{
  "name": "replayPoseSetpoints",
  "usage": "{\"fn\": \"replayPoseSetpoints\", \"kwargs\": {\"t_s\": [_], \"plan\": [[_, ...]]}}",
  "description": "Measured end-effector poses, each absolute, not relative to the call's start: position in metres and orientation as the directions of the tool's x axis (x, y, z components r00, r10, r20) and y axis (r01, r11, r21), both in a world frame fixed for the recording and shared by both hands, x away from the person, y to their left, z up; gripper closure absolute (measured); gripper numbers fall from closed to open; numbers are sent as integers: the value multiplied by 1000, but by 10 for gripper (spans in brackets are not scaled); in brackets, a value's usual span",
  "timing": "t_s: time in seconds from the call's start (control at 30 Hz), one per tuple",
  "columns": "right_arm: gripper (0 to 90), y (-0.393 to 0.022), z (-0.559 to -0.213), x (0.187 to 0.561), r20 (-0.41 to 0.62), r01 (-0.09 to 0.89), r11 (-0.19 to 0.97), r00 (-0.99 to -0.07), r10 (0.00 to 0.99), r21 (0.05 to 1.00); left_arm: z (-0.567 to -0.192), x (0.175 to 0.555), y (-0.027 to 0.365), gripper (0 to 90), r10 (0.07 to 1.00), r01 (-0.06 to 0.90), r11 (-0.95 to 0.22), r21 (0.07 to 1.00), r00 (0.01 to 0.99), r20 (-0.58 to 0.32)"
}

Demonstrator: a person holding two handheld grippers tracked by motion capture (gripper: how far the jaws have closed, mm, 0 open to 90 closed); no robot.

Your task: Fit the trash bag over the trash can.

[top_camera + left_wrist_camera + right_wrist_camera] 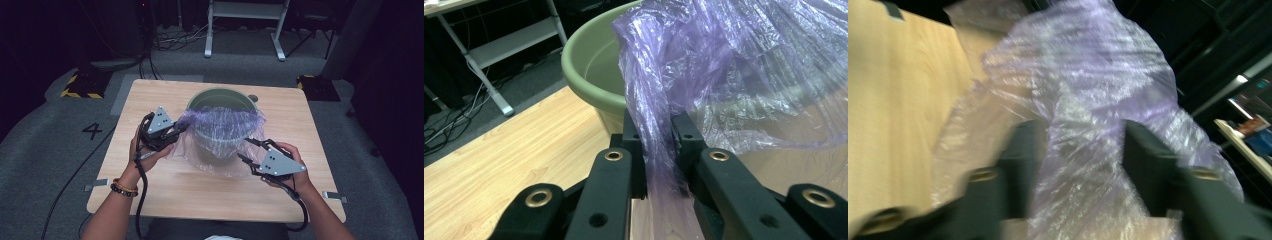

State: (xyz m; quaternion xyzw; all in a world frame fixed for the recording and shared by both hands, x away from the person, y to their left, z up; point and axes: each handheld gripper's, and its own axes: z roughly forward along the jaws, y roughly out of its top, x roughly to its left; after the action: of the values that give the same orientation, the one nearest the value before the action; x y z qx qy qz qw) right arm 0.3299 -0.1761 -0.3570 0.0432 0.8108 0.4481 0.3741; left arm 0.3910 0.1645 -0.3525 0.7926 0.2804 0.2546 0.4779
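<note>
**Purple bag half over the green bucket, left gripper clamped on it**

Purple plastic bag (220, 137) lies draped across the near side of the green bucket (220, 97), which stands at the middle of the wooden counter (165, 195); its far rim is bare. The left gripper (175, 131) pinches a gathered fold of the film at the bucket's left side, jaws nearly together on it. The right gripper (246, 149) sits at the bag's near right edge. Its jaws stand partly apart with film between them, and the blurred right gripper view leaves unclear whether the pads press on it.
</note>
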Motion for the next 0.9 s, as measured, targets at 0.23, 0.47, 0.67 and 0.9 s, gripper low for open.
{"fn": "replayPoseSetpoints", "kwargs": {"t_s": [0.23,0.47,0.67,0.9], "plan": [[891,-186,-353,341,-591,-245,608,-657,468,755,-352,391,168,793,686,194,-374,907,716,130],[900,-196,-342,354,-544,-224,553,-655,525,803,-351,395,171,582,722,199,-357,912,679,135],[900,-205,-325,377,-476,-174,495,-653,590,852,-351,402,181,451,766,204,-336,919,627,141],[900,-209,-313,415,-413,-71,479,-628,660,875,-348,410,191,427,802,187,-325,927,574,166]]}}
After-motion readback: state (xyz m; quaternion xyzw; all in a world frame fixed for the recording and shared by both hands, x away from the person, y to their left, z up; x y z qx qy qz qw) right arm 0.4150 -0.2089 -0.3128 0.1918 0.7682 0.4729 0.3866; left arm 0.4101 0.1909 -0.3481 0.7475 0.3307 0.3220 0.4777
